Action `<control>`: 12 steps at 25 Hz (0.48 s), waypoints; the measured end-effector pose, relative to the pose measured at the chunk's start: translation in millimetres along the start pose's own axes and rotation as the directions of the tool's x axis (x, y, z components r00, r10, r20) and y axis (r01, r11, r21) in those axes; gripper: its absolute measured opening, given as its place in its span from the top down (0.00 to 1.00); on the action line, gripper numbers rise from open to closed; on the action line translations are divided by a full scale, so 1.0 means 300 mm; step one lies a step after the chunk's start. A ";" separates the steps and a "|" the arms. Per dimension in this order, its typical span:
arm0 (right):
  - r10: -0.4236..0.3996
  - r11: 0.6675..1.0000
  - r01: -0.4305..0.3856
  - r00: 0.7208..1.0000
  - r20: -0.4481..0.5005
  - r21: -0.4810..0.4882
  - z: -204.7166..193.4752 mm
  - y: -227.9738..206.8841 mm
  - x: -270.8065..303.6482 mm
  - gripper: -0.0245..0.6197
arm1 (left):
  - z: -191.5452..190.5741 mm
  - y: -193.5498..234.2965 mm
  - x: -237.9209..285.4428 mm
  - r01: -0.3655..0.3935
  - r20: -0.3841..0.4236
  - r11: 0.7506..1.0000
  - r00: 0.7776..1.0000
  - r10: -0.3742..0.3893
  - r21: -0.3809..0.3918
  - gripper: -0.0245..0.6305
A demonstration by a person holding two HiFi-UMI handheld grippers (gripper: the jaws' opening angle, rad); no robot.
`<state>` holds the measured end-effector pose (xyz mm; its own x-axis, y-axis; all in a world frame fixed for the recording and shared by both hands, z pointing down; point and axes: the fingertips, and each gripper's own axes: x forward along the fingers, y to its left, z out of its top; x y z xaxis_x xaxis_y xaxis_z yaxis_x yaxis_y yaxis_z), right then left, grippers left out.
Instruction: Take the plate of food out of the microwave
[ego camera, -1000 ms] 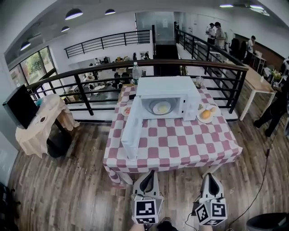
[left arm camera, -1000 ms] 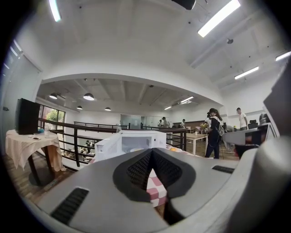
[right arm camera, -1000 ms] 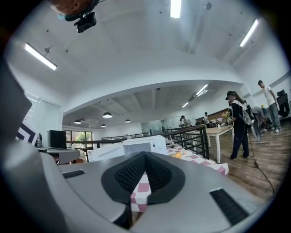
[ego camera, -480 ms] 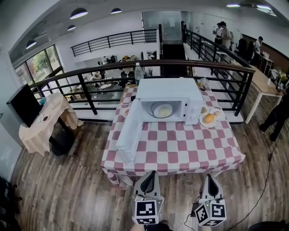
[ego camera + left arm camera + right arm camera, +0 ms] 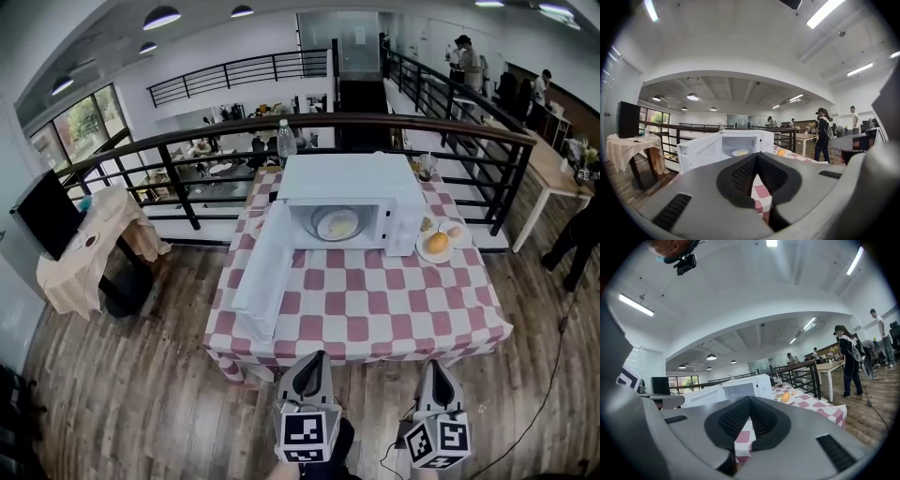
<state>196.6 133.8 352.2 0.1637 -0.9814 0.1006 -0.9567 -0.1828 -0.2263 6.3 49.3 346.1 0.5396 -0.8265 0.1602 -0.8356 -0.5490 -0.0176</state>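
Left gripper and right gripper: jaws closed, empty; plate of food inside open microwave, well ahead of fingertips; left gripper view shows it, right gripper view does not; table nearer than a second ago.

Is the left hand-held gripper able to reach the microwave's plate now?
Probably not yet: the white microwave's open door leaves the round plate of food clear, but the shut left hand-held gripper is short of the checked table.
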 end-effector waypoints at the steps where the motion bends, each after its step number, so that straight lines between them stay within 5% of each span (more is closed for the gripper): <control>1: -0.001 1.000 0.001 1.000 0.000 0.001 0.001 -0.006 0.019 0.98 | 0.001 0.002 0.021 0.002 -0.001 1.000 1.000 -0.002 -0.001 0.93; 12: -0.002 1.000 0.002 1.000 -0.005 -0.004 0.030 -0.033 0.343 0.98 | 0.041 0.074 0.344 0.024 0.004 1.000 1.000 -0.024 -0.017 0.94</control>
<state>225.1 34.0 356.2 0.1646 -0.9807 0.1054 -0.9575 -0.1845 -0.2218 44.8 -49.5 350.1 0.5601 -0.8135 0.1562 -0.8239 -0.5667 0.0026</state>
